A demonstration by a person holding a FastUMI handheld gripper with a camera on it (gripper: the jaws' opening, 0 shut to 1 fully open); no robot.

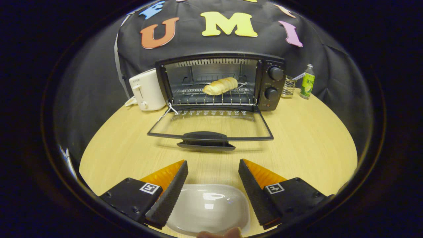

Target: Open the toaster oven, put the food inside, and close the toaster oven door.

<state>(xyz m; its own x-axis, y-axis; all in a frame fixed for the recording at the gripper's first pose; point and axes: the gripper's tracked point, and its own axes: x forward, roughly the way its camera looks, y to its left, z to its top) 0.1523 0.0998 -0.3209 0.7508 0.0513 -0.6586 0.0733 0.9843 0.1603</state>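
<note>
The tongs (213,180) hang open and empty above a plate (208,208). Straight ahead, the door (211,127) lies flat on the desk (307,138), handle (205,136) nearest, bread (220,86) on the rack beyond.

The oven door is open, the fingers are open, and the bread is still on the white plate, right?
Almost. The bread is not on the plate; it lies on the rack inside the oven, as the gripper view shows. The door is open, and the gripper fingers are open, with the bare plate between them.
</note>
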